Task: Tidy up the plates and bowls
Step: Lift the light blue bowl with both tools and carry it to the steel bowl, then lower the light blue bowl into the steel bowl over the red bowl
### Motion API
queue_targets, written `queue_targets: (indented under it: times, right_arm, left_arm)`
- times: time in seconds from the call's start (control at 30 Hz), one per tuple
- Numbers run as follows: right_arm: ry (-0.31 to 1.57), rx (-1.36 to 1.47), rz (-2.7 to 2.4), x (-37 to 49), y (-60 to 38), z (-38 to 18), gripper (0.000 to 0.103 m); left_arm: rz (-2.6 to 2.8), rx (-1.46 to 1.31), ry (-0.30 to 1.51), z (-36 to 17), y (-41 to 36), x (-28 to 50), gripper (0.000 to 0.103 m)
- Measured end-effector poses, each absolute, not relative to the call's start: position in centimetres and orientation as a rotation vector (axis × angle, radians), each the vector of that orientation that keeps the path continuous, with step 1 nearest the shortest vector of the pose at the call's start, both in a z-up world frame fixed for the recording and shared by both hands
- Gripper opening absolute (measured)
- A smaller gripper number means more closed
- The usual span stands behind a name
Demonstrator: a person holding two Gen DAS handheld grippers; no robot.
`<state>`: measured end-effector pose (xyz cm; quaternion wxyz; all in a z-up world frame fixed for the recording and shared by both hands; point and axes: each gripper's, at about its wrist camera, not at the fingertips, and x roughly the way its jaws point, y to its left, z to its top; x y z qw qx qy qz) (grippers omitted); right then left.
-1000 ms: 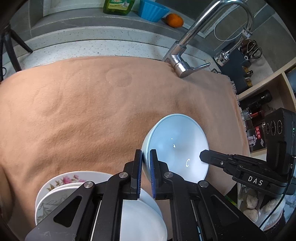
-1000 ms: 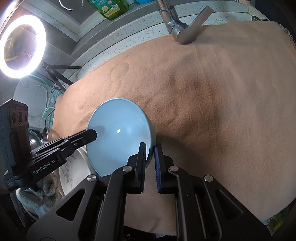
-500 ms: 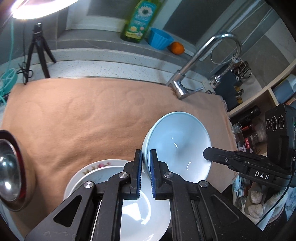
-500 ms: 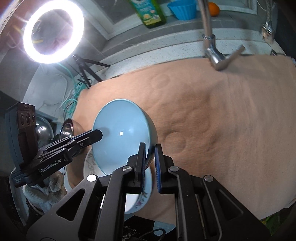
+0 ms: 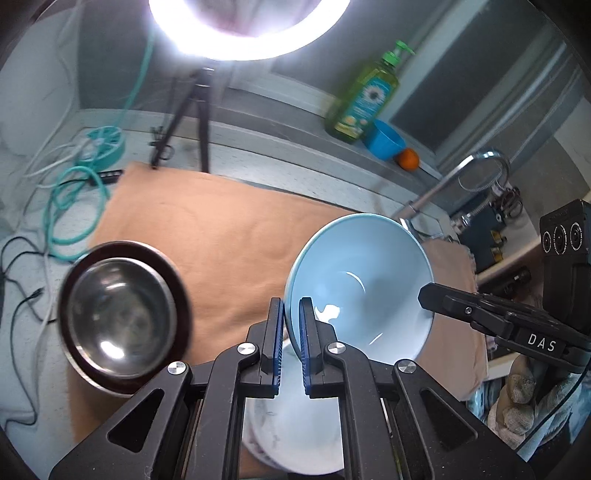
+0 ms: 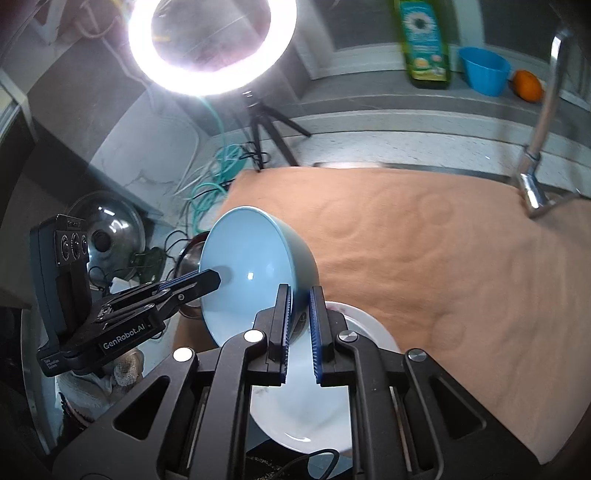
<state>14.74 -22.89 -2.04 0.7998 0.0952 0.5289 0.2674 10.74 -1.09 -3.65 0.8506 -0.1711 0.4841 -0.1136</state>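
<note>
A light blue bowl [image 5: 362,280] is held in the air between both grippers, tilted, above the tan cloth [image 5: 229,236]. My left gripper [image 5: 291,332] is shut on its left rim. My right gripper [image 6: 299,321] is shut on its right rim; the bowl also shows in the right wrist view [image 6: 251,273]. White plates [image 5: 299,439] are stacked just below the bowl, at the cloth's near edge [image 6: 306,413]. A steel bowl [image 5: 122,314] with a dark rim sits on the cloth left of the plates.
A ring light [image 5: 240,29] on a tripod stands at the back. Teal cables [image 5: 74,206] lie to the left. A faucet [image 6: 535,166] stands at the right. A soap bottle [image 5: 365,99], blue cup [image 5: 384,140] and orange [image 5: 408,160] sit on the ledge.
Both grippers have lifted the blue bowl higher and carried it left over the plates. The steel bowl and ring light have come into view.
</note>
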Motion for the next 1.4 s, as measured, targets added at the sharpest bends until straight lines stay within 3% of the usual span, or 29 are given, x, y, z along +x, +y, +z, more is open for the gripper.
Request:
queue_targets:
  times: [0.7, 1.4]
  right_arm:
    - [1.217, 0.098, 0.753, 16.1, -7.0, -4.6, 0.010]
    - [1.335, 0.079, 0.710, 17.5, -3.7, -10.6, 0.009]
  left_arm:
    - [0.020, -0.475, 1.032, -6.1, 11.4, 8.6, 0.007]
    - [0.066, -0.441, 1.123, -9.3, 12.9, 10.0, 0.007]
